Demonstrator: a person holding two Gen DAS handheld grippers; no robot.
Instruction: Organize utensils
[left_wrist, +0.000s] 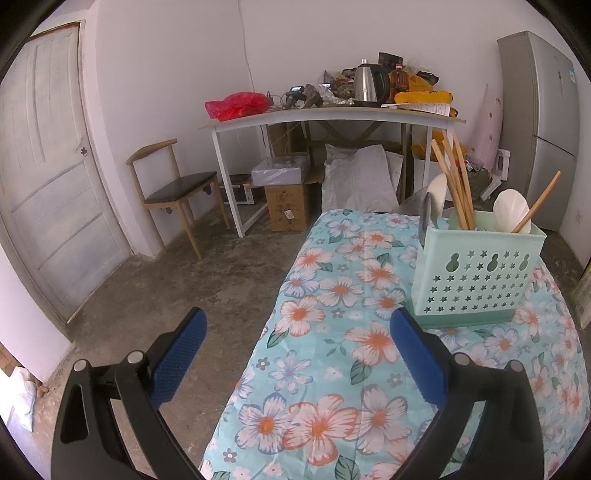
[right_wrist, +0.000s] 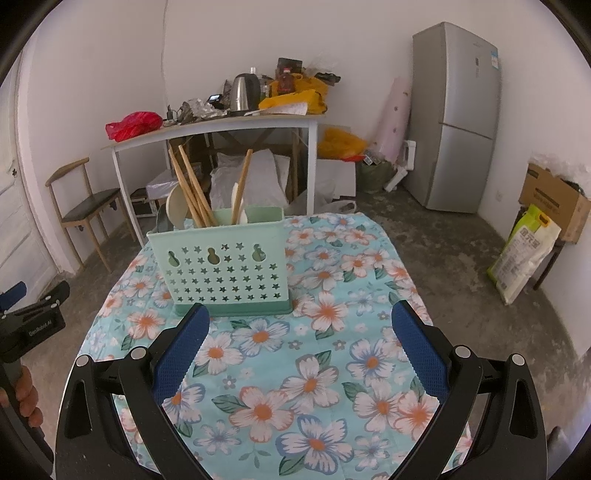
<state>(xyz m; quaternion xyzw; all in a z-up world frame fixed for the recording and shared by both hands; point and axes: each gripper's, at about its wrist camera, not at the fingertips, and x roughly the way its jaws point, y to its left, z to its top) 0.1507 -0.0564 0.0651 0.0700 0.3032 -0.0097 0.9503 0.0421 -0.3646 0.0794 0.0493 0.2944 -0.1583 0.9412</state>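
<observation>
A mint-green utensil holder (left_wrist: 476, 273) (right_wrist: 225, 266) with star-shaped holes stands upright on the floral tablecloth (left_wrist: 332, 332) (right_wrist: 295, 354). Wooden chopsticks (left_wrist: 456, 184) (right_wrist: 190, 188) and white spoons (left_wrist: 511, 210) (right_wrist: 177, 205) stick up out of it. My left gripper (left_wrist: 297, 328) hovers open over the table's left edge, left of the holder, with nothing between its blue pads. My right gripper (right_wrist: 297, 325) is open and holds nothing, just in front of the holder. The left gripper (right_wrist: 16, 299) also shows at the far left of the right wrist view, with a hand (right_wrist: 27, 395) below it.
A white side table (left_wrist: 332, 118) (right_wrist: 221, 127) behind carries a kettle (left_wrist: 371, 83) (right_wrist: 243, 92), a red bag (left_wrist: 238, 105) and clutter. A chair (left_wrist: 177, 188) and a door (left_wrist: 48, 166) are on the left. A grey fridge (right_wrist: 458, 114) and a rice sack (right_wrist: 521, 251) are on the right.
</observation>
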